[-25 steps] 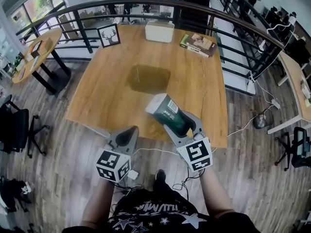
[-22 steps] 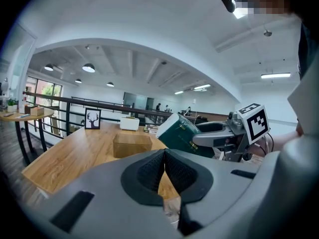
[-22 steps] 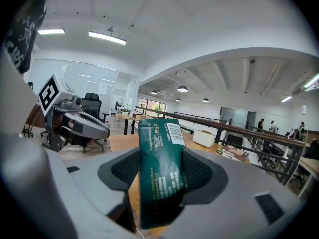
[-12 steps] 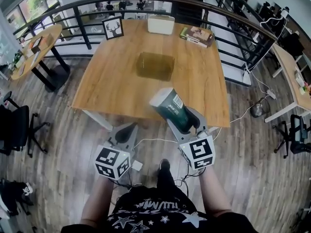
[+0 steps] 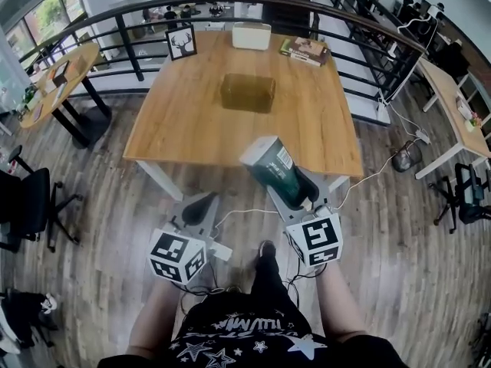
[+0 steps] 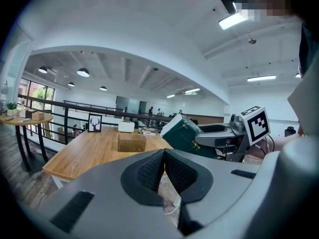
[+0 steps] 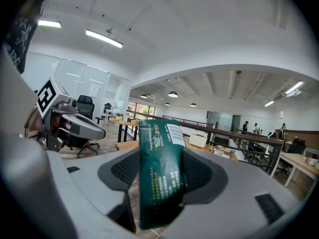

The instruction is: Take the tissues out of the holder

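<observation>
green pack is out of the holder at upper centre, pinched in the right gripper; left gripper is pressed together, empty. next, probably setting it down.

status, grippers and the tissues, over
Right gripper shut on green tissue pack. Left gripper shut, empty. Holder on table, pack well clear of it. Nothing in the way.

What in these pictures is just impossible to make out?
Green plastic tissue pack: print too blurred to read in the right gripper view; jaws hide its lower end.
Brown box-shaped holder on the wooden table: too small in the head view to show what is inside.
Stacked books: titles too small, head view.
</observation>
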Demonstrator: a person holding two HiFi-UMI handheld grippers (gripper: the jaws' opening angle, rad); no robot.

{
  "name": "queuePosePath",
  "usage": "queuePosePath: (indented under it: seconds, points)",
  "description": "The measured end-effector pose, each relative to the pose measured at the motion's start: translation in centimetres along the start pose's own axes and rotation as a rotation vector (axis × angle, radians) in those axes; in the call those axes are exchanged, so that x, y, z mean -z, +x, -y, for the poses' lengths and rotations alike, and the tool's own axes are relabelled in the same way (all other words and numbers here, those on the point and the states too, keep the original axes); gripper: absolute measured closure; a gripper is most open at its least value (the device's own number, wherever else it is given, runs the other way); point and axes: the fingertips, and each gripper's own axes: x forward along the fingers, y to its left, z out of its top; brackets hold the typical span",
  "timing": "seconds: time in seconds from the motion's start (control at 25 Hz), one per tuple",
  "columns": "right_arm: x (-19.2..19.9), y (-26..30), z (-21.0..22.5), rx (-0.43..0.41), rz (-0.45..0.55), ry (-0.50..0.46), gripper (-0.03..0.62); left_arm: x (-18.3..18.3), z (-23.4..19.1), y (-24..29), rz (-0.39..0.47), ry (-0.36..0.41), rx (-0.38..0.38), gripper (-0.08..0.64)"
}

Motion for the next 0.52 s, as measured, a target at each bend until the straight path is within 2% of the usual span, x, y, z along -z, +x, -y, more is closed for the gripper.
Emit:
queuePosePath:
  seconds: [0.52]
  points:
    - [1.2,-6.9,-7.7,0.028,-0.035,0.021,0.318,2.6,2.0,-7.9,0.028,-0.024,0.033,0.546]
